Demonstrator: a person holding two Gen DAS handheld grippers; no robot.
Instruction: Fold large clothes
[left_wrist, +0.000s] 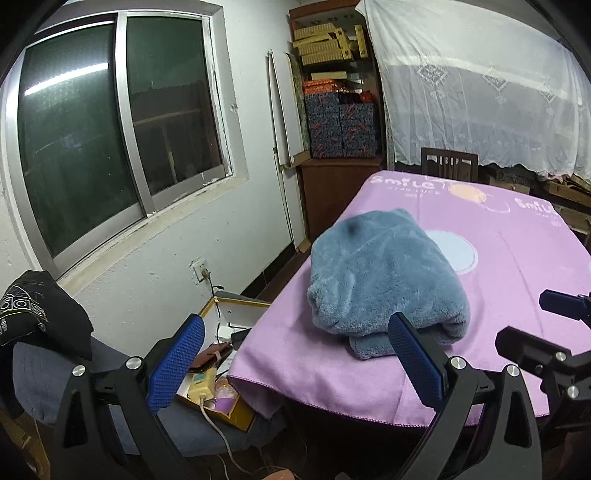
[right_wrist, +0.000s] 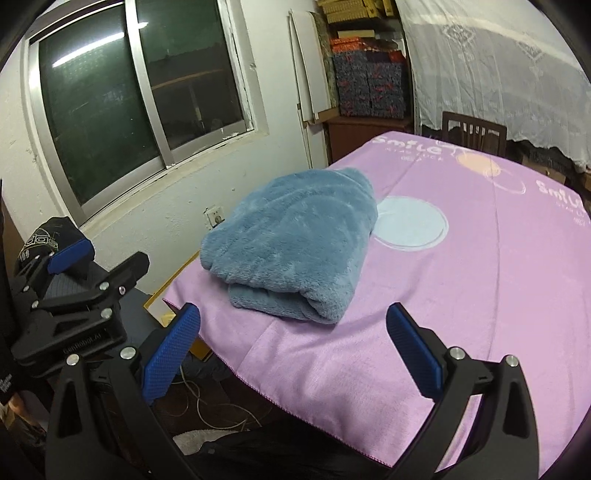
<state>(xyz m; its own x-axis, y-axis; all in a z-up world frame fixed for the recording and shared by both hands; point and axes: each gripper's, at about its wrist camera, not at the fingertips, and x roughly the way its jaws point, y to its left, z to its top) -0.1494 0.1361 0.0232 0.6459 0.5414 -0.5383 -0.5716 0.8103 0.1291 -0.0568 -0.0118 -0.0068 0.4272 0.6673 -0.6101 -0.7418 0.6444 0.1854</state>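
Note:
A blue fleece garment lies folded into a thick bundle on the table's purple cloth, close to the near left corner. My left gripper hangs open just before the table edge; its right pad overlaps the bundle's near end in the image, and nothing is between the fingers. My right gripper shows at the right edge. In the right wrist view the same garment rests on the purple cloth. The right gripper is open and empty over the near edge, and the left gripper is off to its left.
A dark wooden chair stands at the table's far end. Left of the table a yellow-rimmed box of small items and a white cable sit on a seat, with a black printed garment beside it. Window, stacked boxes and lace curtain line the walls.

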